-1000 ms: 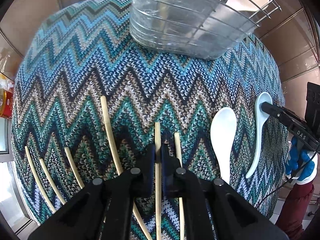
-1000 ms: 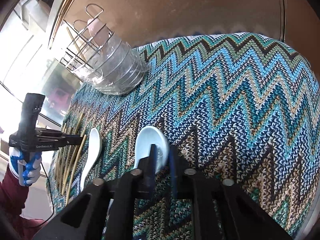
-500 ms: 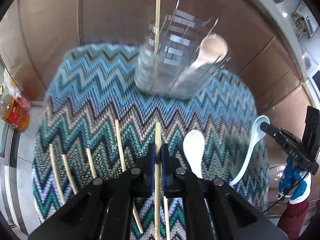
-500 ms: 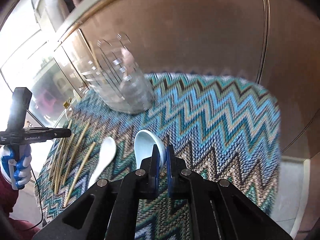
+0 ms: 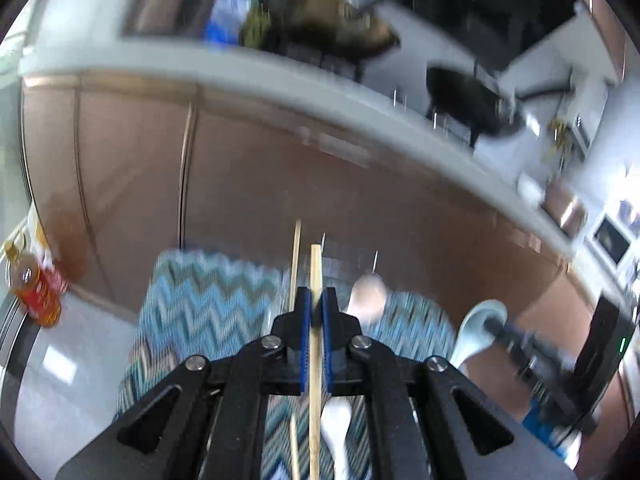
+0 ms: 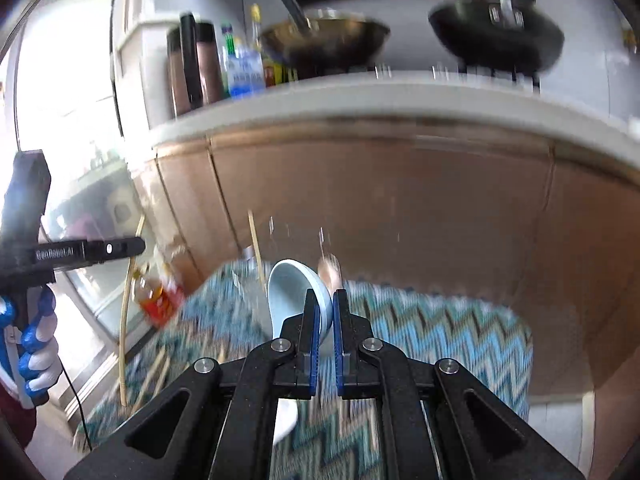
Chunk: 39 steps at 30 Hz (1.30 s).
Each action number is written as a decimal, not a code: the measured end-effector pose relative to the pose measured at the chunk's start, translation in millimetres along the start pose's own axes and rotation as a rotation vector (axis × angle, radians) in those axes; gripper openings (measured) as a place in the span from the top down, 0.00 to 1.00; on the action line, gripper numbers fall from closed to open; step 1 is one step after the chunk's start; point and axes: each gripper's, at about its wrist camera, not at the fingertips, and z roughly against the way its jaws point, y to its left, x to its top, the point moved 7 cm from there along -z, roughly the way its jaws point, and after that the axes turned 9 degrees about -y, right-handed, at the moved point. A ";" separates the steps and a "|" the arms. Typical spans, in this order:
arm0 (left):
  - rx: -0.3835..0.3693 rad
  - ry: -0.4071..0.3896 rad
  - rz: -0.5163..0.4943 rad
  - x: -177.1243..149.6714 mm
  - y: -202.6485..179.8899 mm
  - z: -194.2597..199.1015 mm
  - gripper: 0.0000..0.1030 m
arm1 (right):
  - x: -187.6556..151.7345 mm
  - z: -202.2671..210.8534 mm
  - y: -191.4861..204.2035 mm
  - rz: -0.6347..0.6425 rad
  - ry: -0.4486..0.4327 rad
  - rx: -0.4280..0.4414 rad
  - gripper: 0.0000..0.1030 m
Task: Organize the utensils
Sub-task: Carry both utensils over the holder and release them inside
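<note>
The left gripper point(image 5: 316, 308) is clamped on a single wooden chopstick point(image 5: 315, 360), which runs straight up between the blue pads point(image 5: 305, 340), its blunt upper end standing clear above the fingertips and its lower length passing down between the black fingers toward the bottom edge of the left wrist view. The right gripper point(image 6: 326, 312) is pinched narrowly on a pale blue ceramic spoon point(image 6: 292, 292): the rim of the bowl sits between its blue pads point(image 6: 314, 344), the bowl rising above and to the left of the fingertips, while the handle hangs down behind the left finger. In the left wrist view that same spoon and gripper appear low at the right, blurred. Both held utensils are lifted clear of the surface point(image 6: 440, 332), which is covered in a blue zigzag knitted cloth and lies below and beyond the fingers. A white spoon point(image 5: 336, 424) lies on the cloth directly beneath the left gripper, just beside the held chopstick's lower part, and more chopsticks point(image 6: 156, 376) lie near the cloth's left edge in the right wrist view. Beyond both grippers stands a blurred clear utensil holder point(image 5: 348, 276) with a chopstick and a spoon upright in it. A gloved hand point(image 6: 36, 344) grips the left tool's handle.
</note>
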 end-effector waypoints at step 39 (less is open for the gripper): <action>0.243 -0.377 -0.124 38.0 9.9 -51.9 0.65 | 1.1 -62.3 17.1 0.071 -0.269 -0.202 0.73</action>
